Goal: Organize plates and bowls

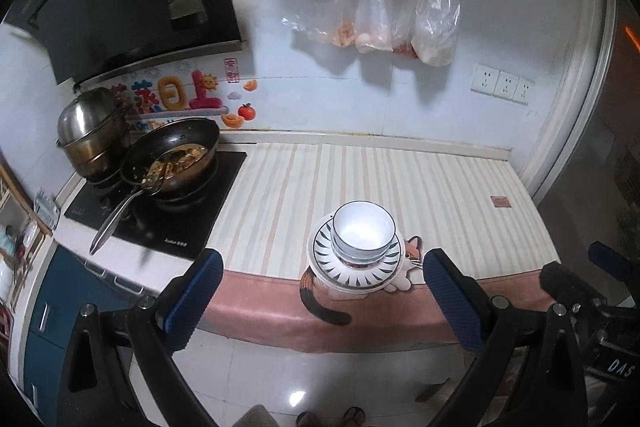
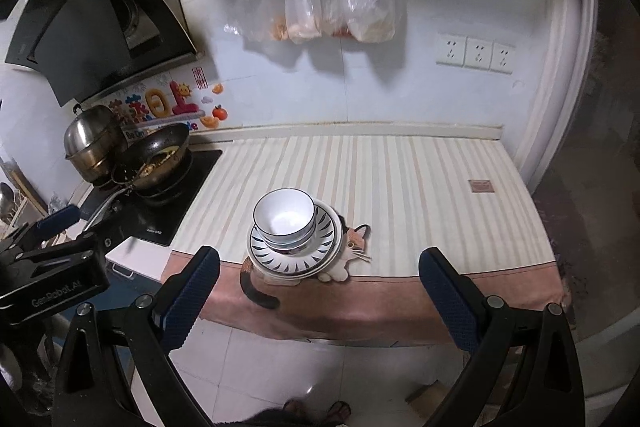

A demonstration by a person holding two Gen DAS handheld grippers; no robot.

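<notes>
**Bowls and plates stacked at counter's edge**

Nested bowls (image 1: pixel 363 233) sat on stacked plates (image 1: pixel 357 273) near the front edge of the striped cloth (image 1: pixel 440 187), over its cat picture. The left gripper (image 1: pixel 320 297) and right gripper (image 2: pixel 318 297) hung short of the counter, fingers wide, holding nothing.

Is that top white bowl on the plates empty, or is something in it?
Empty. The top bowl sits upright, and both views show only its bare, shiny white inside.
</notes>
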